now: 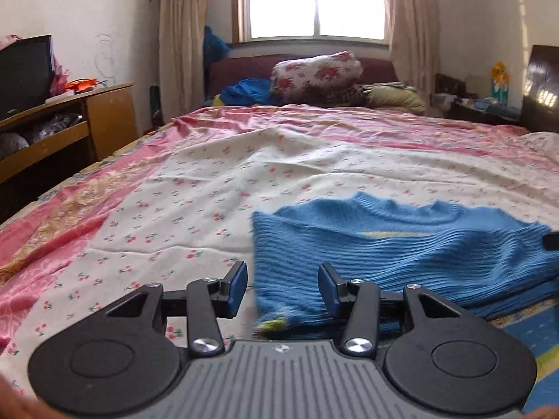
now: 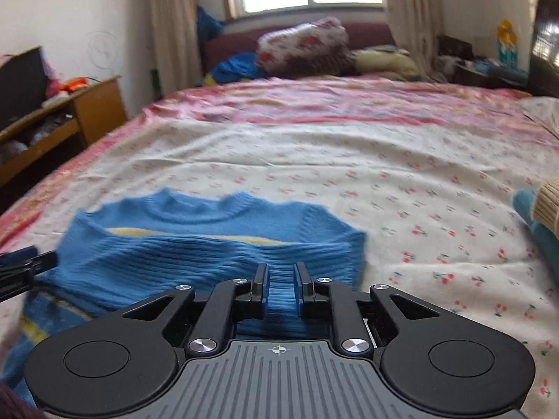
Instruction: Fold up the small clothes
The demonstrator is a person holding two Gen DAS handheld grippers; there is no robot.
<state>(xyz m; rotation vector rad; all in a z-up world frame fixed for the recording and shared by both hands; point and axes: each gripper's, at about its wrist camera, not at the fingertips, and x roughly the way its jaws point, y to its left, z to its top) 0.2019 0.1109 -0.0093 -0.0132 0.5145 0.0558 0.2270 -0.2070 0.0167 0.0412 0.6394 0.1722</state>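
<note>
Blue ribbed knit, that's the piece in play: a small blue sweater [image 2: 209,241] lying on the bed's floral sheet [image 1: 195,188], neckline pointing away toward the window end, hem nearest the person, and part of it already looks doubled over.

Right tool [image 2: 281,288] is narrowed down with a strip of the knit running between its pads. It looks pinched, but a gap shows, so I can't say how firm the hold is. It sits near the sweater's right half, close to the near edge.

Left tool [image 1: 282,288] is spread wide with nothing in it. The sweater's left edge runs right through its gap, cloth lying ahead and to its right, bare sheet to its left.

My guess is the fold hinges on that left edge. The left tool is already lined up on it and just needs to close.
</note>
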